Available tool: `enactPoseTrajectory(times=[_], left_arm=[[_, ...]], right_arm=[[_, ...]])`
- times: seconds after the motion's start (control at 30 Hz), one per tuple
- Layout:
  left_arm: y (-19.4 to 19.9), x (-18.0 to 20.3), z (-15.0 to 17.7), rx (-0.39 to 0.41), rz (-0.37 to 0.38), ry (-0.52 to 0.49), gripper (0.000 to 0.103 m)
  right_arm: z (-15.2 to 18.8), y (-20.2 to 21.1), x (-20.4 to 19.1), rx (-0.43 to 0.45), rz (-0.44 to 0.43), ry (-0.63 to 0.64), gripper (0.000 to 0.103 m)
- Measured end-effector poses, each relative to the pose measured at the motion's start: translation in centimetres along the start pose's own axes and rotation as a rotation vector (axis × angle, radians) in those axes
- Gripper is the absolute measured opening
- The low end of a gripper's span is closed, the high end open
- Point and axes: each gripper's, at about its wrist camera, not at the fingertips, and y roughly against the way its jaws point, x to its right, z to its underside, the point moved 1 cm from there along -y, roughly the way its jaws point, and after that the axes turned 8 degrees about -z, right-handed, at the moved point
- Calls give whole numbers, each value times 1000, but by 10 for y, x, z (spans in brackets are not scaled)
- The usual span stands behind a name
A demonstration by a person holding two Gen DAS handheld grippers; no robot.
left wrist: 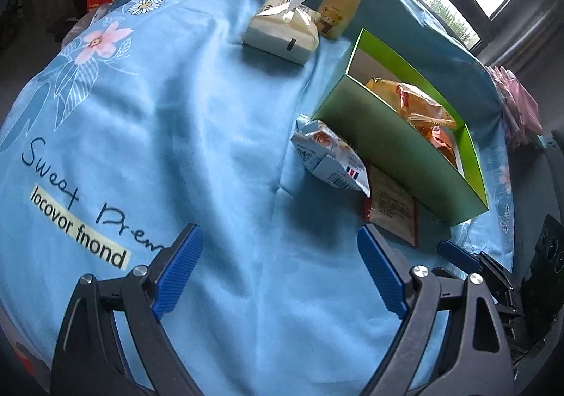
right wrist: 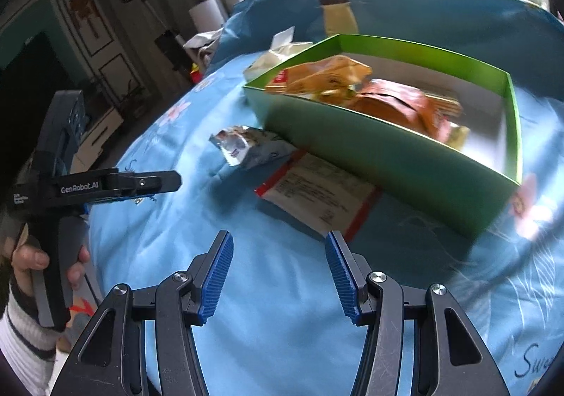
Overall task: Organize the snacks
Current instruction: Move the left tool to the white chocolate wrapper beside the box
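A green box (left wrist: pixel 398 149) (right wrist: pixel 387 153) stands on the blue cloth with several orange snack packets (left wrist: pixel 423 107) (right wrist: pixel 387 96) inside. Against its near wall lie a blue-and-white snack packet (left wrist: pixel 328 156) (right wrist: pixel 246 146) and a flat white packet with red edges (left wrist: pixel 391 212) (right wrist: pixel 317 195). My left gripper (left wrist: pixel 280 234) (right wrist: pixel 172 181) is open wide over bare cloth, short of both packets. My right gripper (right wrist: pixel 279 241) is open with nothing between its fingers, just short of the flat packet. One of its blue fingertips (left wrist: pixel 458 255) shows in the left wrist view.
A tissue pack (left wrist: pixel 282 31) (right wrist: pixel 275 54) and a yellow bear bottle (left wrist: pixel 338 8) (right wrist: pixel 338 13) stand beyond the box. The blue floral cloth (left wrist: pixel 176 114) covers a round surface. A hand (right wrist: pixel 31 258) holds the left gripper at the cloth's edge. Furniture and windows lie behind.
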Motion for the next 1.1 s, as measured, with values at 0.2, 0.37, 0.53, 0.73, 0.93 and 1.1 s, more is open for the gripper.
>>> enactPoseTrajectory(times=[0.2, 0.37, 0.53, 0.73, 0.93, 1.1], left_arm=[[-1, 7, -16, 34, -1, -26, 90], [-3, 13, -28, 54, 4, -54, 90], [-9, 20, -39, 63, 15, -79, 90], [-25, 27, -57, 60, 56, -83, 89], [-40, 34, -69, 43, 82, -98, 74], [-46, 34, -68, 25, 96, -104, 70]], right_arm=[[-13, -16, -10, -4, -2, 48, 55], [-26, -31, -19, -2, 0, 95, 55], [-39, -45, -23, 3, 1, 124, 55], [-55, -71, -25, -8, 14, 166, 55], [-66, -93, -28, -25, 5, 194, 55], [-68, -103, -30, -38, 2, 214, 55]])
